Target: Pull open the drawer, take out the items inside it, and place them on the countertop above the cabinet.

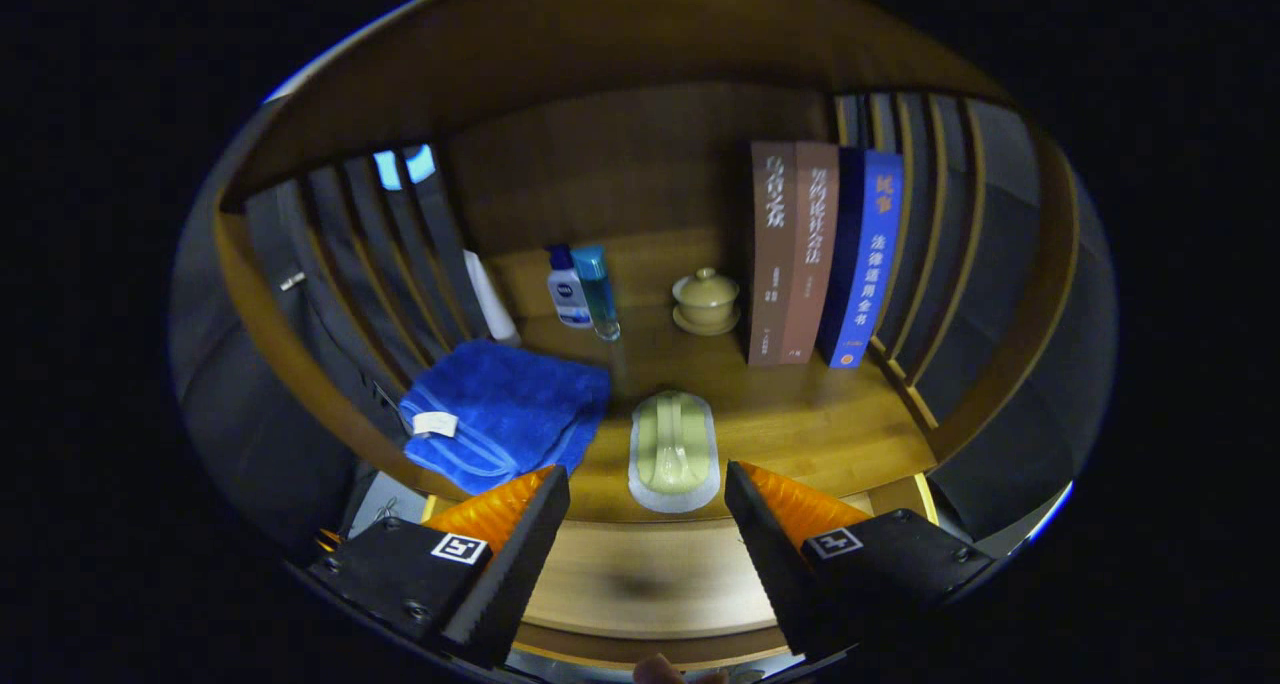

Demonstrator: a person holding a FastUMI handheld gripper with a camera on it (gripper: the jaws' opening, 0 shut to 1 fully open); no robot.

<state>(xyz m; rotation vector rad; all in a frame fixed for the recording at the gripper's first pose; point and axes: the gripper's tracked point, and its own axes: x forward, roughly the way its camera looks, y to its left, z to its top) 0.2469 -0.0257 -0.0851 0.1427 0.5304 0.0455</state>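
Seemingly empty, gripper [646,492] gapes before soap dish [674,451].

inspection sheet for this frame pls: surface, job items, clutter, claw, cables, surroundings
Surface: wooden countertop, inside a wooden alcove.
Job's things: pale green oblong item lies on the countertop just ahead of the fingers; drawer front below between the fingers, open or shut cannot tell.
Clutter: folded blue towel; two bottles behind it; lidded cup on saucer; upright books beside the cup.
Claw: open, holding nothing.
Cables: nothing seen.
Surroundings: slatted side panels.
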